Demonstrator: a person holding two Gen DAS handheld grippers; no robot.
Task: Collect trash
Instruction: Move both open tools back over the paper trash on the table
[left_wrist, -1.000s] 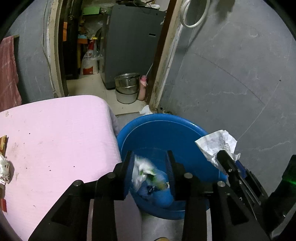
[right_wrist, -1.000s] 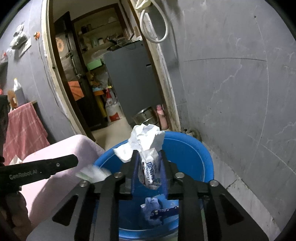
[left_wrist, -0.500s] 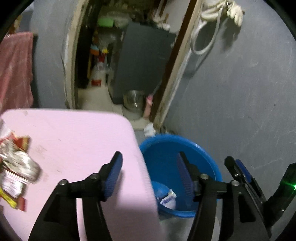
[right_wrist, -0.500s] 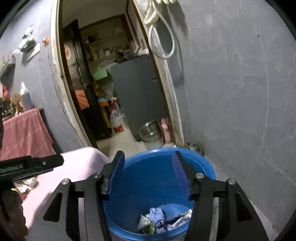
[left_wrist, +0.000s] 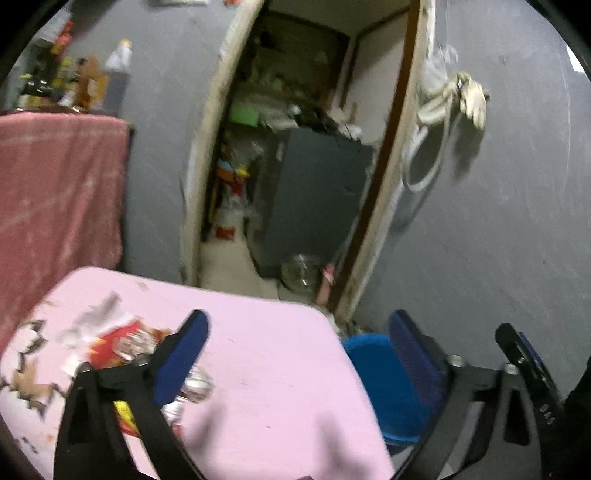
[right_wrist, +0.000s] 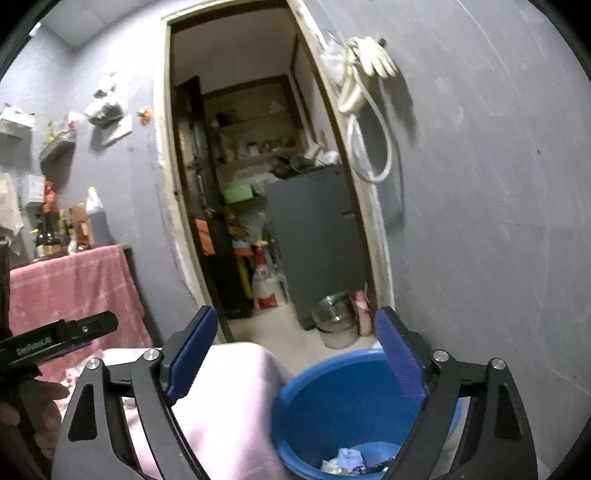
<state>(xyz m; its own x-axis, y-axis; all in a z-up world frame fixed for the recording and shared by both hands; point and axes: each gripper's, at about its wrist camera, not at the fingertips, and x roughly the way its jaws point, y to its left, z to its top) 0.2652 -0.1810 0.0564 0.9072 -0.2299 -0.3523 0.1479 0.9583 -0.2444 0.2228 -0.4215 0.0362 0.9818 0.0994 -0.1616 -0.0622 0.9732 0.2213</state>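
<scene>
Both hand-held grippers, left (left_wrist: 295, 354) and right (right_wrist: 295, 350), just opened wide, empty. Wrappers (left_wrist: 122, 343) at 9 o'clock on pink bench (left_wrist: 280, 369); blurry, probably foil, could slip. Blue tub (right_wrist: 332, 398) at 5 o'clock.

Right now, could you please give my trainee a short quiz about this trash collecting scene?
1. True or false: the left gripper holds a wrapper.
2. Where does collected trash lie? A) on the floor by the doorway B) in the blue tub C) on the red cloth
3. What remains on the pink table?

Key:
1. False: both it and the right gripper are open and empty, their jaws having just been opening.
2. B
3. Wrappers and scraps near its left end.
</scene>
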